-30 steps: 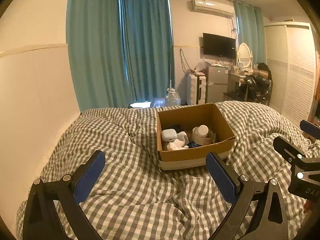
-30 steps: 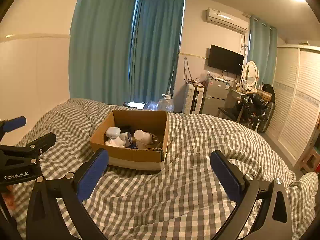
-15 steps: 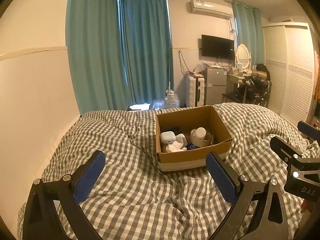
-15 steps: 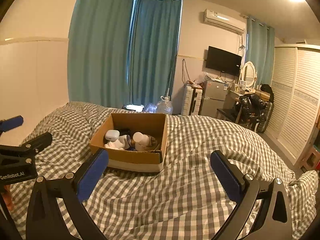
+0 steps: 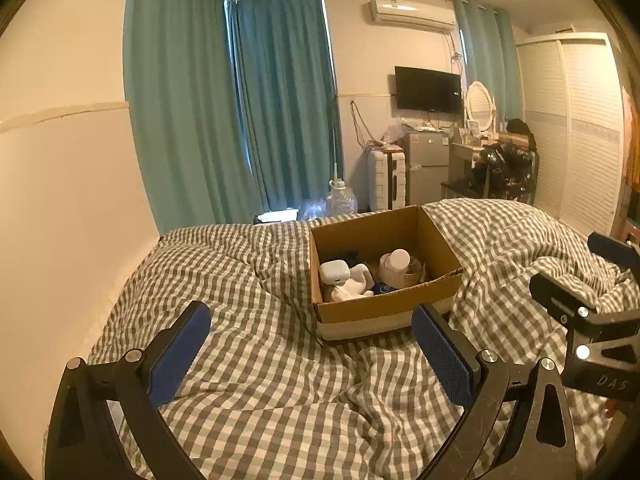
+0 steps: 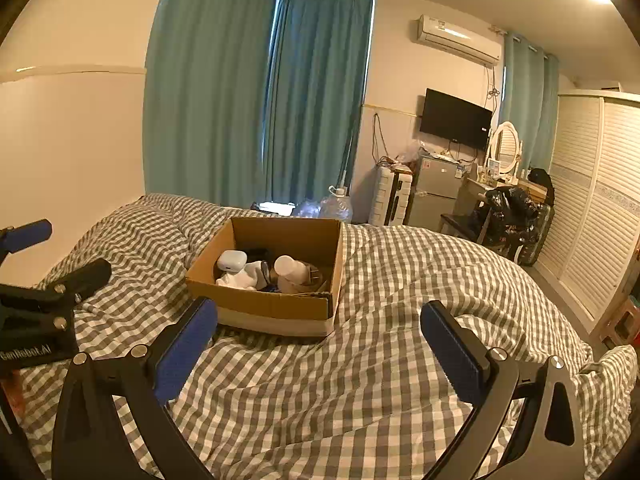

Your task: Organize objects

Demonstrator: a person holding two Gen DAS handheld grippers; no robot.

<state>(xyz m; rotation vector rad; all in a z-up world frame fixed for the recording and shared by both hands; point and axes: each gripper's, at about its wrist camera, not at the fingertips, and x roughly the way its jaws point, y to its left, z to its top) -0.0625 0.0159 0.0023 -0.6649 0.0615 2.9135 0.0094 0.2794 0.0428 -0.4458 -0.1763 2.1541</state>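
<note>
An open cardboard box [image 5: 436, 240] sits on the checked bed cover [image 5: 256, 364]; it also shows in the right wrist view [image 6: 276, 304]. Inside lie a white earbud case [image 5: 334, 271], a white sock [image 5: 352, 286], a white round-lidded jar [image 5: 396, 260] with a coiled belt [image 6: 312, 274], and dark items behind them. My left gripper [image 5: 312, 350] is open and empty, short of the box. My right gripper [image 6: 320, 342] is open and empty, also short of the box. Each gripper shows at the edge of the other's view.
The bed cover [image 6: 400, 280] is rumpled around the box. A wall runs along the bed's left side. Beyond the bed stand teal curtains [image 5: 280, 100], a water jug [image 5: 340, 200], a suitcase, a small fridge [image 5: 426, 166], a cluttered desk and a louvred wardrobe [image 6: 592, 200].
Both grippers have pulled back and risen slightly, so the box sits a little lower and farther in both views. Both stay open and empty.
</note>
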